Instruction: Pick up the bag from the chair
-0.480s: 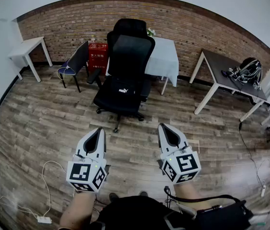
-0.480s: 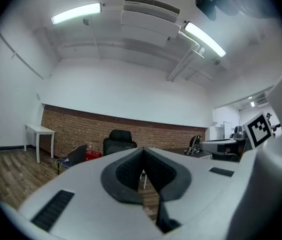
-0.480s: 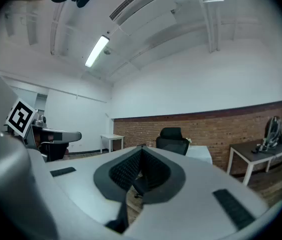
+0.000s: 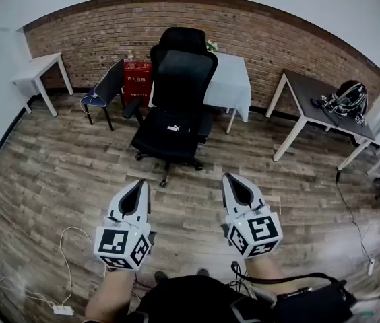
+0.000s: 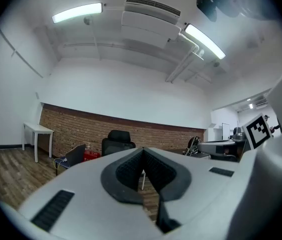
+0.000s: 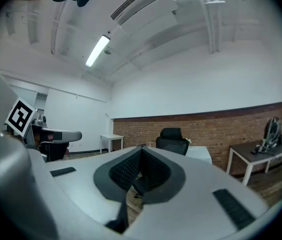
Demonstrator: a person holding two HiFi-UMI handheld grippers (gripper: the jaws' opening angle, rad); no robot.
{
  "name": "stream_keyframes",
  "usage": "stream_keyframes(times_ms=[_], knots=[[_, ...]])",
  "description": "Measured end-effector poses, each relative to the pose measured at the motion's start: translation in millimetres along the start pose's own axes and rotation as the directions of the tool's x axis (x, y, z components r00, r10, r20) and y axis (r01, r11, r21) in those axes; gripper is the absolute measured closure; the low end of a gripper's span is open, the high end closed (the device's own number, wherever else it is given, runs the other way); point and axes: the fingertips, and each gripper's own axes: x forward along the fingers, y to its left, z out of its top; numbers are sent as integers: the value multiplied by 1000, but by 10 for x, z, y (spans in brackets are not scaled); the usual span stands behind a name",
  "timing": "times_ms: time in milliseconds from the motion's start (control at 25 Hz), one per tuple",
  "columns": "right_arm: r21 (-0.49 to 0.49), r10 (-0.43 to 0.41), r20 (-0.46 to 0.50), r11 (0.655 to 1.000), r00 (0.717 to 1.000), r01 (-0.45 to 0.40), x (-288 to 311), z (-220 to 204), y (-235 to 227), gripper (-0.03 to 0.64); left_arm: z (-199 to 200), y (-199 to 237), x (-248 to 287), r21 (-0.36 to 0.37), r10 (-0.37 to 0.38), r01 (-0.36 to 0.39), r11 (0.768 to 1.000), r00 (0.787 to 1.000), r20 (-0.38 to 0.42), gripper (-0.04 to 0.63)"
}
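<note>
A black office chair [image 4: 176, 79] stands mid-room on the wood floor. On its seat lies a black bag [image 4: 170, 132] with a small white logo. Both grippers hover low in front of me, well short of the chair. My left gripper [image 4: 141, 182] is shut with nothing in it, and so is my right gripper [image 4: 230, 177]. In the left gripper view the closed jaws [image 5: 142, 150] point toward the chair [image 5: 118, 139] far off. The right gripper view shows its closed jaws [image 6: 141, 148] with the chair [image 6: 173, 138] beyond them.
A small dark side chair [image 4: 106, 86] and a red crate [image 4: 137, 79] stand left of the office chair. Behind it is a white-covered table [image 4: 234, 79]. A dark table [image 4: 311, 99] with a backpack [image 4: 348, 101] is at the right, a white table [image 4: 38, 66] far left. Cables [image 4: 65, 274] trail on the floor.
</note>
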Motion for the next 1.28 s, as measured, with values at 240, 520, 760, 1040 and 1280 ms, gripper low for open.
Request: stream_keyframes(times_ms=[240,520,760,1040,1280], knots=[[-20,22,4,1000,1000,-22,50,-8,113,600,-23,67,-40,-3,-16,16,1000,1000,0,586],[-21,10,8,1000,1000,-10,164,-11,335,600,-59,277,-145,-23,-51,51,998,999,-9,586],[-32,-16,1,999,1000,16,239,-43,536,599,-53,466,-229,-15,-87,87,996,996,1,586],[-44,-34,-13,998,999,34,395,-52,587,598,-52,655,-143,-35,-105,105,994,994,11,586],[-32,-6,-4,999,1000,6,757,-94,378,600,-119,788,241,-36,-72,72,997,997,-7,586]])
